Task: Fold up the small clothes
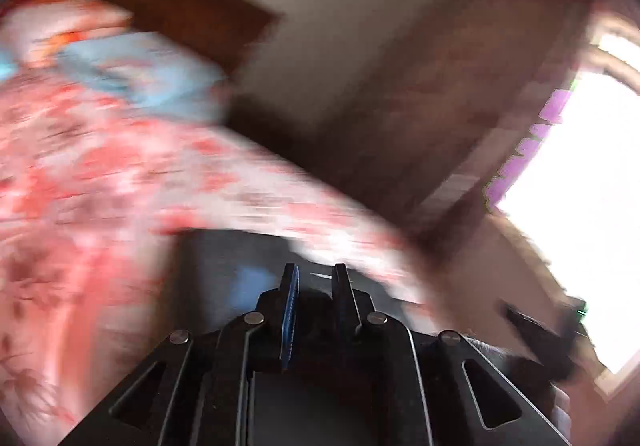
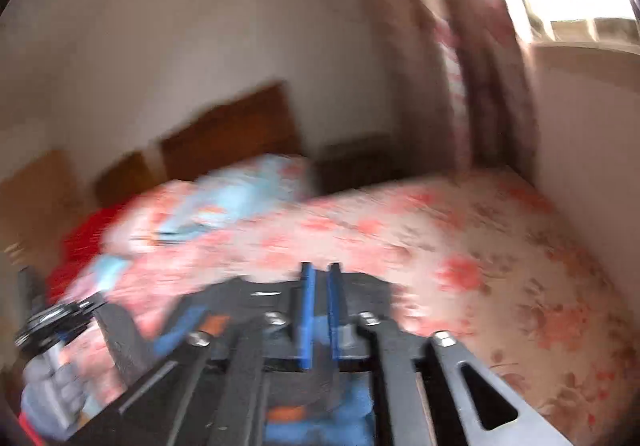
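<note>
**Desk:** What does the frame show?

**Operator:** Bedroom, mid-swing. My right gripper [image 2: 321, 286] has its blue pads drawn nearly together, and the dark garment [image 2: 256, 294] bunches at the tips and hangs beneath them, so I read that as a pinch on the cloth. My left gripper [image 1: 316, 286] shows a narrow slit between its fingers. Whether cloth sits in that slit, I cannot tell (the blur eats it).

**Desk:** How do you do this step well?

**Operator:** I judge it the carry before laying out. I would keep the held edge level and taut, slow down, and lower the garment onto the bare floral bed [image 2: 500, 246], well clear of the pale blue pillow [image 2: 240, 198], before any fold.

**Desk:** What does one view give that the other lacks?

**Operator:** The right wrist view shows the open stretch of bed, the headboard [image 2: 232, 126] and a gloved hand [image 2: 52, 386] at far left. The left wrist view shows only the bed's edge and a blown-out window [image 1: 580, 166].
</note>
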### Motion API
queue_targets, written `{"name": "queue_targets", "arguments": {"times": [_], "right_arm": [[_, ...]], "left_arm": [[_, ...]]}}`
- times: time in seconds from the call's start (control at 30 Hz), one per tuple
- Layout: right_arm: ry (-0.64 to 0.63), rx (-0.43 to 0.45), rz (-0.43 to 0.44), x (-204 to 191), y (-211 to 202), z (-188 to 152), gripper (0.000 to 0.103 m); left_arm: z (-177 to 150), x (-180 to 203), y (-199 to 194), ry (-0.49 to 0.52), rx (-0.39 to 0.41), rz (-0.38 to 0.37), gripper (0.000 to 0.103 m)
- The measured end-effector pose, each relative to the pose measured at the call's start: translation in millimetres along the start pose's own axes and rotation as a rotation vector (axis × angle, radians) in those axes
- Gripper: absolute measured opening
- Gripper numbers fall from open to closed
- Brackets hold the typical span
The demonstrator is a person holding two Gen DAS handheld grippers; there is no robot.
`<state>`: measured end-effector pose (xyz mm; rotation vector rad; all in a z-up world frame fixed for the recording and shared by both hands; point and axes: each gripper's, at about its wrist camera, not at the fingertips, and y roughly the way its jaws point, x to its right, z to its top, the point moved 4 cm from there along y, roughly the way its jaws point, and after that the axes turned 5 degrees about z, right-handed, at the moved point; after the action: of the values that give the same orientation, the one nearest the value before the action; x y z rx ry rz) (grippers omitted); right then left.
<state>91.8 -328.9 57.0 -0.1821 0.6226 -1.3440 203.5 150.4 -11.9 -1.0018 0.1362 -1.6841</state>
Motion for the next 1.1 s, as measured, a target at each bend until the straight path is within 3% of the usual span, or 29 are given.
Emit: {"name": "queue_targets", "arguments": {"times": [0.03,0.07,0.23,0.43,0.53,0.73,0.87,1.1], "right_arm": [[0.033,-0.034,-0.004,7,11,-3,0.083],[0.059,-0.055,0.009,11,17,-10,0.103],[0.037,-0.099,-0.023,39,-9,-63,0.103],[-0.011,-0.262,0.014,62,-7,-114,0.103],[-0.015,-0.250,0.040,59,6,-113,0.103],[-0.032,-0.305,0.008,61,22,-121,0.103],[-0.039,-0.257,-0.002,58,10,-121,0.103],[-0.089,-0.245,-0.035,47,9,-120,0.103]], "left_arm": [[-2,-9,10,-0.039,-0.022,0.031,0.016],[-7,-18,17,-0.076,-0.040,0.034,0.016],[-41,-47,12,-0.038,-0.078,0.089,0.019],[-61,-43,-8,0.076,-0.093,0.054,0.022],[-67,-23,-12,0.131,-0.103,0.018,0.026],[-69,-3,-9,0.297,-0.140,0.059,0.033],[-57,0,9,0.339,-0.183,0.111,0.034],[-41,12,56,0.368,-0.263,0.085,0.034]]}}
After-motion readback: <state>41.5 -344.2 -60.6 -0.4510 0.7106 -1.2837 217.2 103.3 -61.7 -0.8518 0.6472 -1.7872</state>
